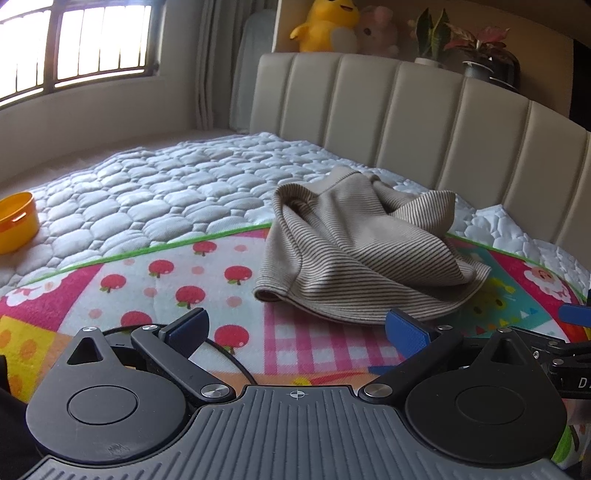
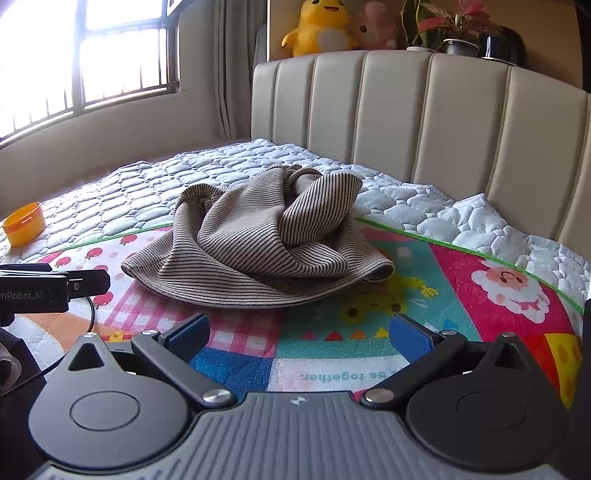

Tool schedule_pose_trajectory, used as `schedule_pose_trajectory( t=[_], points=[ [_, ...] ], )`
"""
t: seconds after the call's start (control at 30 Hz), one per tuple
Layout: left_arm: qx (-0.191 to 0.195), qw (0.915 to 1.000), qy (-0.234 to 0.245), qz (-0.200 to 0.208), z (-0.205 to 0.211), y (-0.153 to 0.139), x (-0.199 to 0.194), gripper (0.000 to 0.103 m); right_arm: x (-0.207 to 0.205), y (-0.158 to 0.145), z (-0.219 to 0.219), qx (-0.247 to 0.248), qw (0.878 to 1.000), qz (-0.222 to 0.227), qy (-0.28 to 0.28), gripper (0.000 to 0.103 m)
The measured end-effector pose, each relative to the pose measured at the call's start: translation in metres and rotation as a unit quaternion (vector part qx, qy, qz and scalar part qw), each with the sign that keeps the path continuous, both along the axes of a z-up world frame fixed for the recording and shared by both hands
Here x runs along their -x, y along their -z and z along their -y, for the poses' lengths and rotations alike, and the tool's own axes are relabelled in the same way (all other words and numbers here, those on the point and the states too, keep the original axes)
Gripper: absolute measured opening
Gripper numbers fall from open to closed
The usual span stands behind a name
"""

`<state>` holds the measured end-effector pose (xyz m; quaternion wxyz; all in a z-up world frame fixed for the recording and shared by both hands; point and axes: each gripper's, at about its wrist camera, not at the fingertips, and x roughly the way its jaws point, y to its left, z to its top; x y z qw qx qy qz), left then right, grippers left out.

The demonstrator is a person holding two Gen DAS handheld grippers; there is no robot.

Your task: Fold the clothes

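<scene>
Jaws of the left gripper (image 1: 295, 328) and right gripper (image 2: 297, 332) stand apart and empty, just short of the crumpled striped garment (image 2: 266, 243) on the play mat (image 2: 461, 269).

The garment (image 2: 258, 240) lies bunched, so its folds hide its shape and kind. The mat (image 2: 461, 258) is cut by the lower edge and covered by gripper bodies. The plants (image 2: 443, 22) are cut at the top.
</scene>
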<state>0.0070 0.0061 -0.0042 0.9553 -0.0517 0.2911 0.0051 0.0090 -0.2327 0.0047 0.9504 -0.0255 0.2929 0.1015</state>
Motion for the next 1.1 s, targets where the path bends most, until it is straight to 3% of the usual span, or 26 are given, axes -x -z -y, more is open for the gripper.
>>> schedule_pose_trajectory(
  t=[0.4, 0.57, 1.1],
  points=[
    [-0.005, 1.0000, 0.007, -0.004, 0.002, 0.001, -0.001, 0.103, -0.007, -0.005, 0.003, -0.002, 1.000, 0.011, -0.002, 0.103],
    [-0.008, 0.9999, 0.005, -0.007, 0.003, 0.002, -0.001, 0.103, -0.020, -0.008, 0.008, -0.025, 1.000, 0.004, -0.009, 0.103],
    [-0.006, 0.9998, 0.008, -0.019, 0.004, 0.005, -0.004, 0.103, -0.014, 0.000, -0.009, 0.012, 0.999, 0.008, -0.039, 0.103]
  ],
)
